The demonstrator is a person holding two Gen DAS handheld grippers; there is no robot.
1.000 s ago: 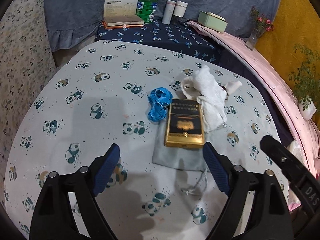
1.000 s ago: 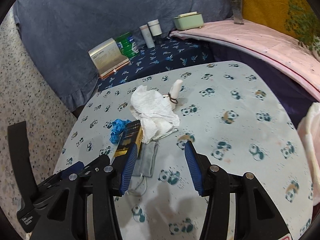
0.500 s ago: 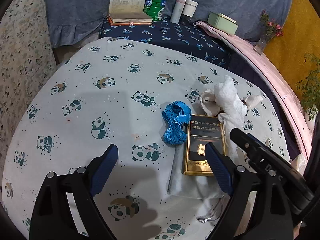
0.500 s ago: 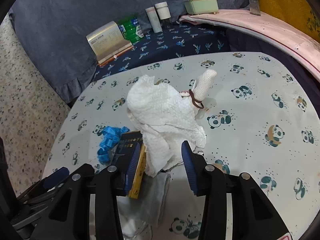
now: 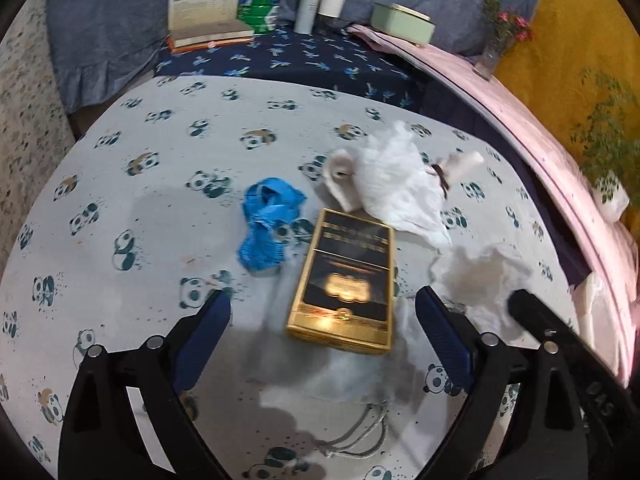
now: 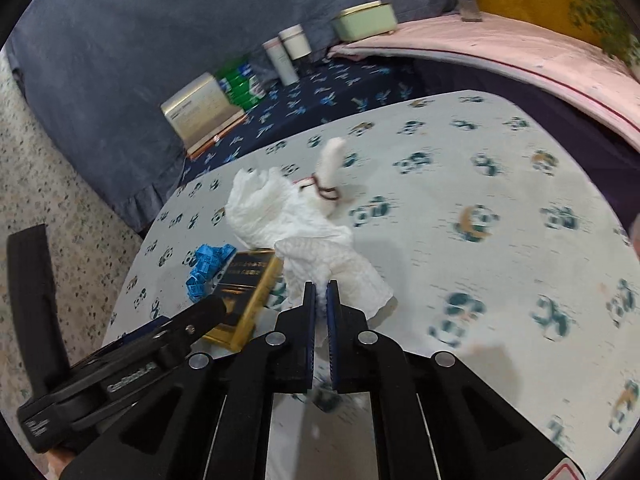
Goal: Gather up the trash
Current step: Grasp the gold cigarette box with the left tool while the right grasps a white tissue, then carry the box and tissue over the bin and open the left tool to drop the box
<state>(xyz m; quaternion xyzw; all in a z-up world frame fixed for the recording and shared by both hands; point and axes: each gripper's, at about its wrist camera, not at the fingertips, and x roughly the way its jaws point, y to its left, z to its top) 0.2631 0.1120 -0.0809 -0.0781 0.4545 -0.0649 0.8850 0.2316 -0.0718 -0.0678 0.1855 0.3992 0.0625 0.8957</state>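
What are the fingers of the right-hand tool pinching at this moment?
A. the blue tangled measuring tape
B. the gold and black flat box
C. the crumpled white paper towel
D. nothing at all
C. In the right wrist view the right gripper has just closed its blue-padded fingers on the near edge of the crumpled white paper towel, while the tape and box lie off to the side.

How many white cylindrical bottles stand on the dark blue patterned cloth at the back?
2: the slimmer white bottle stands left of the wider white bottle, side by side between the green packet and the pale green tin. None seems hidden.
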